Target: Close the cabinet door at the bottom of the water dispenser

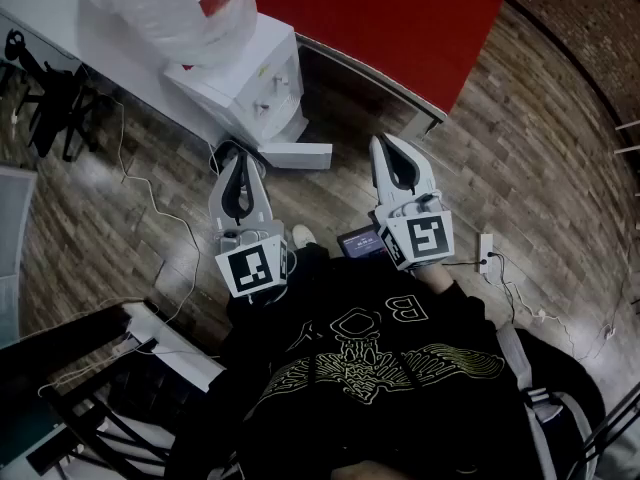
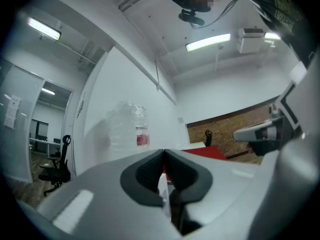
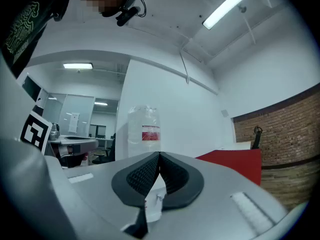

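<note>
The white water dispenser [image 1: 250,88] stands against the wall, with a clear bottle [image 1: 170,8] bearing a red label on top. Its bottom cabinet door [image 1: 297,155] hangs open, swung out to the right just above the floor. My left gripper [image 1: 240,158] is shut and empty, pointing level at the dispenser's base, a short way in front of it. My right gripper [image 1: 384,141], also shut and empty, sits to the right of the open door. The bottle [image 2: 127,126] rises above the closed left gripper [image 2: 164,151]. The bottle [image 3: 144,131] also stands beyond the closed right gripper [image 3: 160,154].
A red table [image 1: 400,18] stands right of the dispenser, close behind the open door. Cables [image 1: 150,198] trail over the wooden floor and a power strip [image 1: 485,248] lies at the right. A black office chair [image 1: 50,98] is at the far left. A small device [image 1: 358,243] lies near the person's feet.
</note>
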A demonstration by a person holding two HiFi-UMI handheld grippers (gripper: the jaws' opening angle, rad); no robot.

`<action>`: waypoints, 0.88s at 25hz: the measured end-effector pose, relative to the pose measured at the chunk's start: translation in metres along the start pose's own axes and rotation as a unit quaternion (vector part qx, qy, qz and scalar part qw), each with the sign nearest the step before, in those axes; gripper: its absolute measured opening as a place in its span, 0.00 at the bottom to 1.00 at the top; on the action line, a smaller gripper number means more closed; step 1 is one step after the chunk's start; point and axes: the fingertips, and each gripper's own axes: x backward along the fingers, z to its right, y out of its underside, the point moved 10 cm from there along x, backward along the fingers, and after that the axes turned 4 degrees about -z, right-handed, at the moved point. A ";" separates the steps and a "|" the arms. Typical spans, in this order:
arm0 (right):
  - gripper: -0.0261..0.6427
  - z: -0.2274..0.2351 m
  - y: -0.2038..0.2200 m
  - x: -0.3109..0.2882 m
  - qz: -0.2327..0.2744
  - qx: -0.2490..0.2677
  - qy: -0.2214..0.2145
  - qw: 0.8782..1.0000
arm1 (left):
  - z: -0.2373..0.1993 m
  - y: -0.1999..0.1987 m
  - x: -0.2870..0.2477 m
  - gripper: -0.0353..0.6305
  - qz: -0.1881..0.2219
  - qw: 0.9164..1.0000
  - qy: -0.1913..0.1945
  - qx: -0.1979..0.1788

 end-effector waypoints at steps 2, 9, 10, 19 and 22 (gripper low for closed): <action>0.04 -0.006 -0.003 -0.014 0.003 0.000 0.003 1.000 | -0.011 0.000 -0.011 0.06 0.003 1.000 0.008 -0.003; 0.04 -0.029 -0.005 -0.052 -0.015 0.008 0.032 0.999 | -0.047 0.008 -0.037 0.06 0.005 1.000 0.025 0.013; 0.04 -0.031 -0.004 -0.055 -0.018 0.007 0.038 0.999 | -0.050 0.010 -0.039 0.06 0.003 0.999 0.027 0.019; 0.04 -0.029 0.005 -0.084 -0.045 0.012 0.011 0.999 | -0.056 0.026 -0.070 0.06 -0.017 0.999 0.029 0.018; 0.05 -0.014 0.009 -0.101 -0.053 0.011 0.008 0.999 | -0.046 0.030 -0.089 0.06 -0.023 0.999 0.034 0.017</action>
